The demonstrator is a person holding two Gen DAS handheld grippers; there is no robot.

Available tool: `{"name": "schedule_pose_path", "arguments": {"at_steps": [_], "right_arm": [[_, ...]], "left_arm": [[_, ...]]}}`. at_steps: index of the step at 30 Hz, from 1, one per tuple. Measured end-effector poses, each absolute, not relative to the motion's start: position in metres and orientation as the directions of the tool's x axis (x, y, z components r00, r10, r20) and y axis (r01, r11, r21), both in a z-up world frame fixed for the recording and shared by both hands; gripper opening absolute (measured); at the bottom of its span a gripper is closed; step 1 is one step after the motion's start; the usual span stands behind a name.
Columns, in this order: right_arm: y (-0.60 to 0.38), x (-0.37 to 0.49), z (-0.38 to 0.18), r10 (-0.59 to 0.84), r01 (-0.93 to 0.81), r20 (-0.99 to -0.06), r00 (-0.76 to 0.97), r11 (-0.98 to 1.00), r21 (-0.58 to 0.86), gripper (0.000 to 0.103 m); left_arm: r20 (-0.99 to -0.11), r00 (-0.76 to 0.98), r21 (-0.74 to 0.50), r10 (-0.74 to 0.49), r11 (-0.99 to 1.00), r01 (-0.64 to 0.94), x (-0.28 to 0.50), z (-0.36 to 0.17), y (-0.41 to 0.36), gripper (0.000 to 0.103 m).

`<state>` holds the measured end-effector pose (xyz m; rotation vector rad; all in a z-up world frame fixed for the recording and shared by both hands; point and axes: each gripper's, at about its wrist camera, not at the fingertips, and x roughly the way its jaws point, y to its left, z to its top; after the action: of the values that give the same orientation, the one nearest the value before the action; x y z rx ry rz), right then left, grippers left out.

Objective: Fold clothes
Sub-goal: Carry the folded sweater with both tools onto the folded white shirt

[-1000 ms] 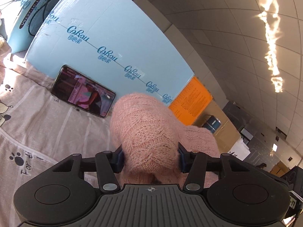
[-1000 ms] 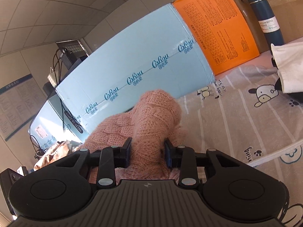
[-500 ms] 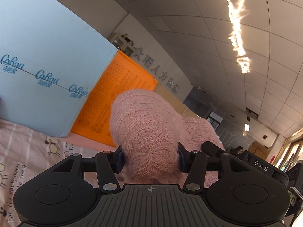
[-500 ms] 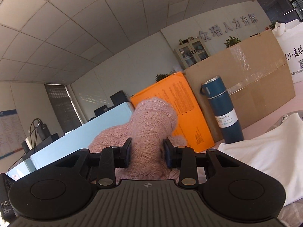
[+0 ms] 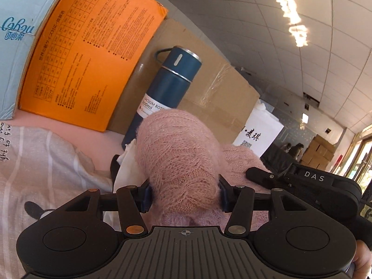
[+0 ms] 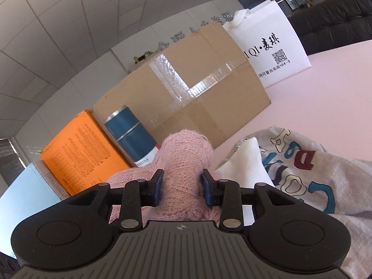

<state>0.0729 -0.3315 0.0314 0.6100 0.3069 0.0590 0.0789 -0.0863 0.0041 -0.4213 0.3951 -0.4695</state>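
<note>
1. Where the left gripper [image 5: 183,194] closes its two blue-padded fingers [image 5: 147,195], a thick bunch of the pink knit sweater [image 5: 179,162] is pinched between them, bulging up past the tips and hiding whatever lies straight ahead.
2. The right gripper [image 6: 182,189] clamps the same sweater [image 6: 186,162] in a narrower roll, its pads [image 6: 158,187] pressed into the knit on both sides, with more of the garment sagging to the lower left.
3. Only the left wrist view shows the other tool: the right gripper's black body [image 5: 309,186], marked DAS, lies just beside the sweater on its right, and a bit of the person's hand [image 5: 360,260] shows at the lower right corner.
4. Only the right wrist view shows a light garment with coloured letters [image 6: 302,174] lying on the pink tabletop [image 6: 325,93] to the right, a white cloth [image 6: 246,160] tucked against it.
5. The left view has a white cloth [image 5: 126,165] just left of the sweater, and a striped grey sheet [image 5: 46,162] further left.
6. Both views share the backdrop — a blue vacuum bottle [image 5: 167,93] standing upright between an orange box [image 5: 88,53] and a taped cardboard box [image 6: 190,88], with a white bag [image 6: 269,46] to the right.
7. A pale blue box [image 5: 14,34] edges each frame beside the orange one.
</note>
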Motion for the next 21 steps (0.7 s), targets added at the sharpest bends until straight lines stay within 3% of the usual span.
{"name": "schedule_pose_path", "arguments": {"at_steps": [6, 11, 16, 21], "right_arm": [[-0.322, 0.083, 0.01, 0.062, 0.138, -0.373, 0.926, 0.863, 0.486, 0.04], [-0.317, 0.082, 0.009, 0.041, 0.146, -0.375, 0.926, 0.878, 0.455, 0.045], [-0.313, 0.081, 0.009, 0.023, 0.147, -0.369, 0.929, 0.892, 0.426, 0.052], [-0.318, 0.068, 0.021, 0.067, 0.083, -0.279, 0.958, 0.866, 0.493, 0.09]], "left_arm": [[-0.291, 0.839, -0.409, -0.459, 0.853, 0.324, 0.076, 0.002, -0.084, 0.073], [-0.272, 0.892, -0.3, -0.362, 0.912, 0.279, 0.066, 0.006, -0.085, 0.098], [-0.213, 0.915, -0.329, -0.342, 0.907, 0.263, 0.053, 0.012, -0.065, 0.102], [-0.15, 0.946, -0.352, -0.287, 0.91, 0.22, 0.036, 0.029, -0.038, 0.103]]}}
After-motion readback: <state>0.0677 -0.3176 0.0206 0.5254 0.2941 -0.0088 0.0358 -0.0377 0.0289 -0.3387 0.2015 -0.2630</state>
